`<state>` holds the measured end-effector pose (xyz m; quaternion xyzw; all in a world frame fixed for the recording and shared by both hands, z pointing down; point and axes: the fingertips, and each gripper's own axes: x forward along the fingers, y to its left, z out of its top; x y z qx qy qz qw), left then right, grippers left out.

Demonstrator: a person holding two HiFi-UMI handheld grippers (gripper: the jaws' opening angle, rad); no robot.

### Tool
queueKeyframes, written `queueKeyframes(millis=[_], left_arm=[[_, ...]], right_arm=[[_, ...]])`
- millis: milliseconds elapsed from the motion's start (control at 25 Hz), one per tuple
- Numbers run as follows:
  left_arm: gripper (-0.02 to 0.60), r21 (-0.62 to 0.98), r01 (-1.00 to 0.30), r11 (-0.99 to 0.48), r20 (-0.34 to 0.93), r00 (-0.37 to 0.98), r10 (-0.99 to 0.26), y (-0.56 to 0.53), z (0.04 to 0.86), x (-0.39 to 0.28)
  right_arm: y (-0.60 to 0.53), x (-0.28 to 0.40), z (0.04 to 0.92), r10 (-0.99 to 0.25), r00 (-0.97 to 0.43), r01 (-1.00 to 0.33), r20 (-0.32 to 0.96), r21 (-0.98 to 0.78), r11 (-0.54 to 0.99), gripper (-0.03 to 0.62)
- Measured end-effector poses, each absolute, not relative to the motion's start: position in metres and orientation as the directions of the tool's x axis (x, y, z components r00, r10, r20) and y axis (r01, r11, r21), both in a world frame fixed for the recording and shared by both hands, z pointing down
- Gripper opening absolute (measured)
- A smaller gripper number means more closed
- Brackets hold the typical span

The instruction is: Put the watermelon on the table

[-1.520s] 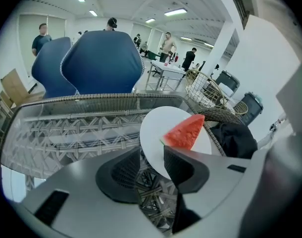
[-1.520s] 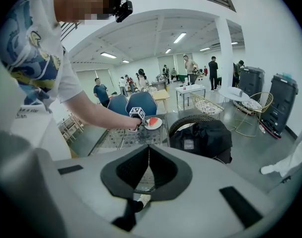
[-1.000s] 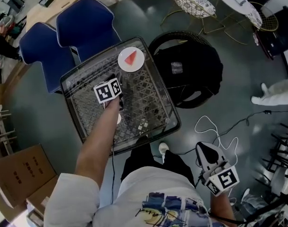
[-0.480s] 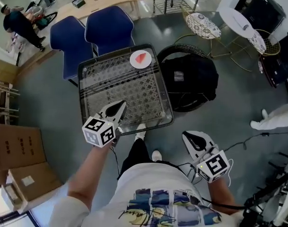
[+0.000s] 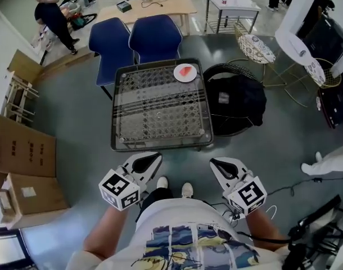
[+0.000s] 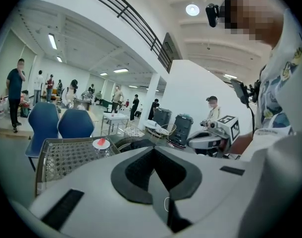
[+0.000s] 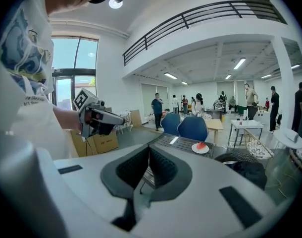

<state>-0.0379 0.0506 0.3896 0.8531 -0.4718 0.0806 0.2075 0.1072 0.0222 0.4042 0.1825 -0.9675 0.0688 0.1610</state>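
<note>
Already the red watermelon slice (image 5: 185, 70) lies on the square glass-topped wicker table (image 5: 160, 144).
It sits on a round white plate (image 5: 178, 76) at the far right corner; your left gripper (image 5: 155, 157) and right gripper (image 5: 215, 162) hang before the near edge, both clenched on nothing.

Left gripper (image 6: 154, 155) with jaws pressed together, nothing between them, mesh table (image 6: 62, 157) beyond the fingers (image 6: 136, 170) to the left, watermelon slice (image 6: 101, 141) on a white plate (image 6: 100, 145) at its far corner, two blue chairs (image 6: 75, 125) behind, right gripper (image 6: 195, 141) to the fingers' right
</note>
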Motion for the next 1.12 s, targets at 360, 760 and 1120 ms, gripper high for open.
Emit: queueKeyframes(millis=[360,760,1120], left_arm=[[0.009,0.295,-0.803,-0.518,0.255,0.589,-0.767,0.124,0.355,-0.045],[0.009,0.35,-0.764,-0.542,0.235,0.632,-0.739,0.206,0.342,-0.084],[0.009,0.361,-0.721,-0.592,0.2,0.68,-0.706,0.256,0.338,-0.097]], right_arm=[[0.072,0.063,0.391,-0.298,-0.889,-0.327,0.347,-0.027,0.945,0.011],[0.158,-0.008,0.366,-0.247,-0.906,-0.27,0.343,-0.022,0.962,0.011],[0.218,-0.029,0.364,-0.276,-0.899,-0.295,0.34,-0.006,0.955,0.011]])
